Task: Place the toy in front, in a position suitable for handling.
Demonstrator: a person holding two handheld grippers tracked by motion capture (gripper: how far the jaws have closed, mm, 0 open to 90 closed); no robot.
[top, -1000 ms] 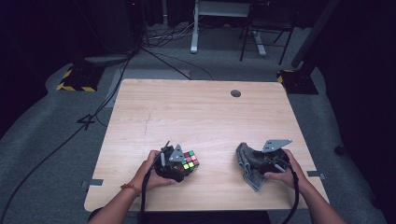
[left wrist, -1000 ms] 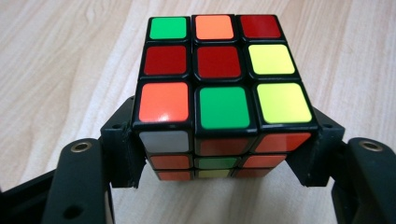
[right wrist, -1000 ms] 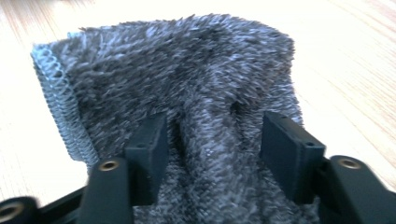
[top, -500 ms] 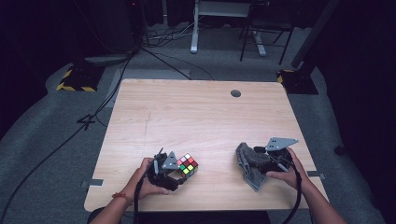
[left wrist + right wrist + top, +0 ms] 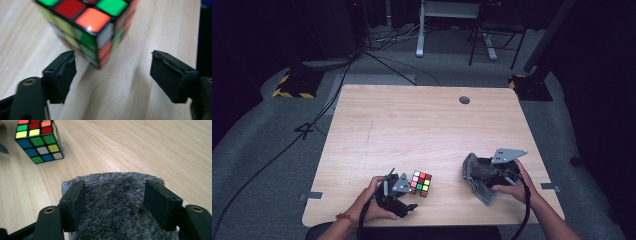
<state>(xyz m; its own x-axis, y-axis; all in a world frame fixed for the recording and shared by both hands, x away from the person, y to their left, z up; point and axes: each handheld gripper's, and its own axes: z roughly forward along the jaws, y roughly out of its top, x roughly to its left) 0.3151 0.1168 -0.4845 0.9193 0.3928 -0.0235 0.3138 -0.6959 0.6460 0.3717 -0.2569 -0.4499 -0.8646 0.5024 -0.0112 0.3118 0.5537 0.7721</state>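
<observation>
A scrambled Rubik's cube rests on the wooden table near its front edge. My left gripper sits just before it, and its jaws have just been opening. In the left gripper view the cube stands ahead of the parted pads with bare wood between them, so the left gripper is open. To the right, my right gripper is shut on a grey furry cloth, having just closed a little further. That fur fills the gap in the right gripper, with the cube at upper left.
A round cable grommet is set in the far part of the tabletop. Beyond the table, cables run across the grey floor, with a desk leg and a chair frame behind.
The left jaws have spread and let go of the cube, which now stands free on the table. The left hand has drawn back toward the near edge. The right hand has kept still.
</observation>
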